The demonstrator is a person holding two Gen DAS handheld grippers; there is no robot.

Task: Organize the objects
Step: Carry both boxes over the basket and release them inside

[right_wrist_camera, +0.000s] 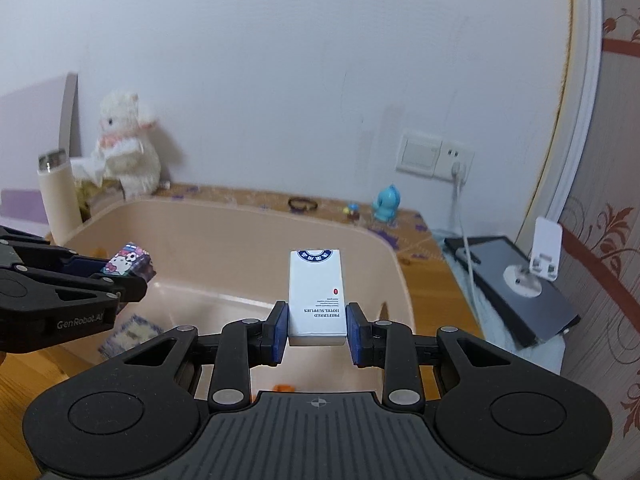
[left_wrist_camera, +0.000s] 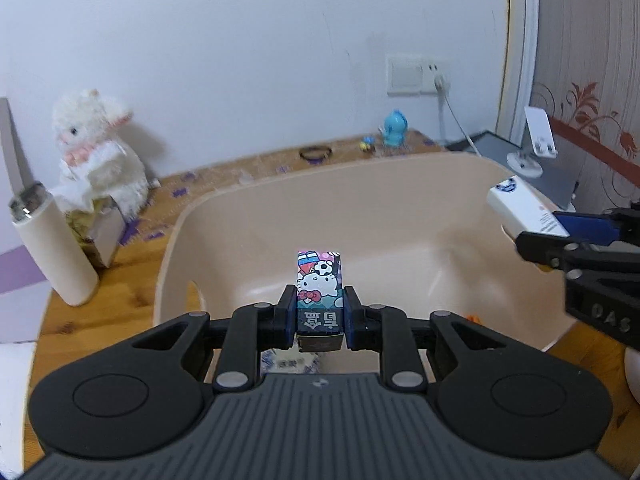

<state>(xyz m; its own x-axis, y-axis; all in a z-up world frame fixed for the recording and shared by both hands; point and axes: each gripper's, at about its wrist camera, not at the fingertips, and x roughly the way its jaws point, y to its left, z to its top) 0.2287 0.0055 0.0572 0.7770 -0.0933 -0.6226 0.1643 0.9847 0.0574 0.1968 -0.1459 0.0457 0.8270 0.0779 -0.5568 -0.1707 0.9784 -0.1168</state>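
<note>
My left gripper [left_wrist_camera: 319, 320] is shut on a small Hello Kitty box [left_wrist_camera: 319, 292] and holds it over the near side of a beige plastic basin [left_wrist_camera: 360, 184]. My right gripper [right_wrist_camera: 318, 330] is shut on a white hotel-supplies box [right_wrist_camera: 317, 296] and holds it above the same basin [right_wrist_camera: 240, 224]. In the left wrist view the white box [left_wrist_camera: 520, 204] and right gripper [left_wrist_camera: 568, 240] are at the right rim. In the right wrist view the Hello Kitty box [right_wrist_camera: 128, 265] and left gripper [right_wrist_camera: 120, 280] are at the left rim. A patterned packet [right_wrist_camera: 130, 334] lies in the basin.
On the wooden table: a white plush toy [left_wrist_camera: 100, 152], a cream bottle [left_wrist_camera: 52, 244] and tissue box at left; a black hair band [left_wrist_camera: 316, 153], a blue figurine [left_wrist_camera: 394, 128] at the back. A wall socket with cable [left_wrist_camera: 440, 84], a phone stand [left_wrist_camera: 536, 140] and dark tablet at right.
</note>
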